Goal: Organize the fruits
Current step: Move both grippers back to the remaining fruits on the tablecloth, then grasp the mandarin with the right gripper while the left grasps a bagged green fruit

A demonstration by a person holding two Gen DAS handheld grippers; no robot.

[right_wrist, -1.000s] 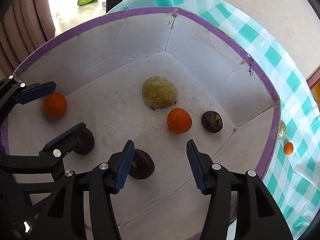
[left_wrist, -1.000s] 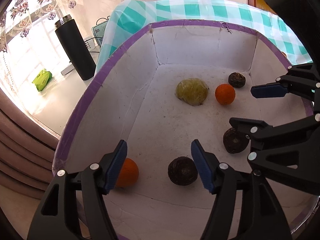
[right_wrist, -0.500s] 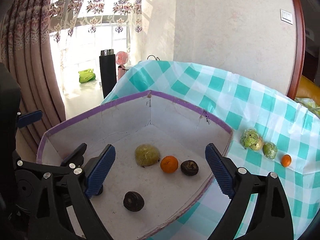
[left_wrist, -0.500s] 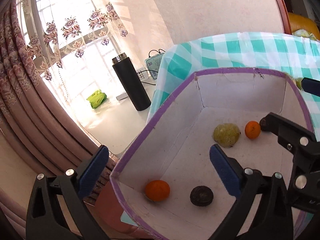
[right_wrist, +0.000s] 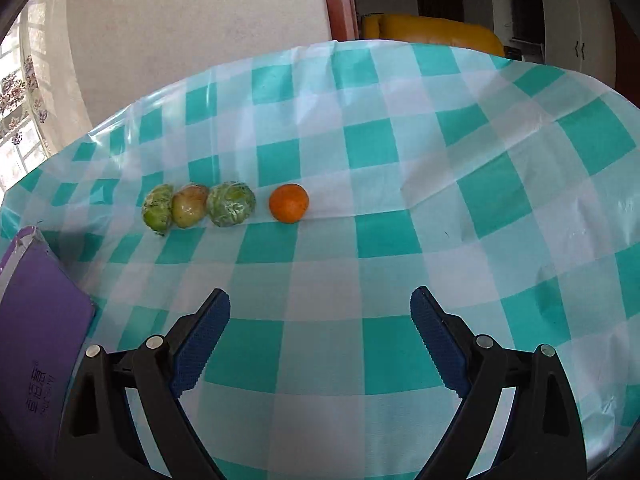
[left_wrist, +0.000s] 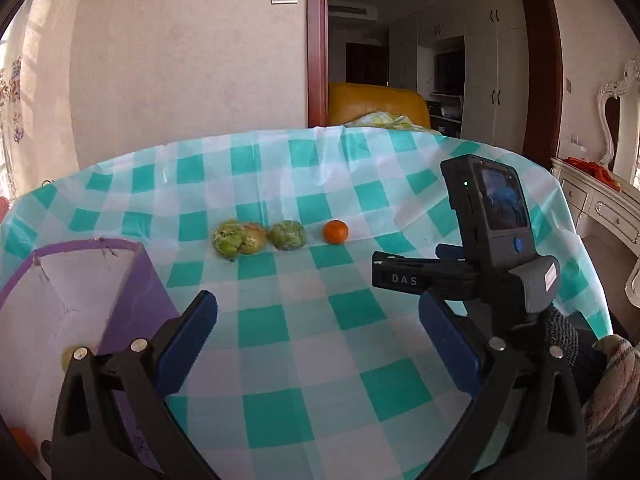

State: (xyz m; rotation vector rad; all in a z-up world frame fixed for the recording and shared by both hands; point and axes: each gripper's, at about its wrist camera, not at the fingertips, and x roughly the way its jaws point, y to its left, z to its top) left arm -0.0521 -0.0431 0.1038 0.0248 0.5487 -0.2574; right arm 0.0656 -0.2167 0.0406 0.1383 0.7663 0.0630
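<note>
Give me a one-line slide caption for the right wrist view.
Right gripper, jaws open and empty, faces three wrapped greenish fruits and an orange lined up on the checked tablecloth, beside the purple box.

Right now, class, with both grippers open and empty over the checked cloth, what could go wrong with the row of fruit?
1. The green fruits touch, so closing on one may nudge its neighbour.
2. The orange is round and could roll away.
3. The right gripper and left gripper are close together and might collide.
</note>
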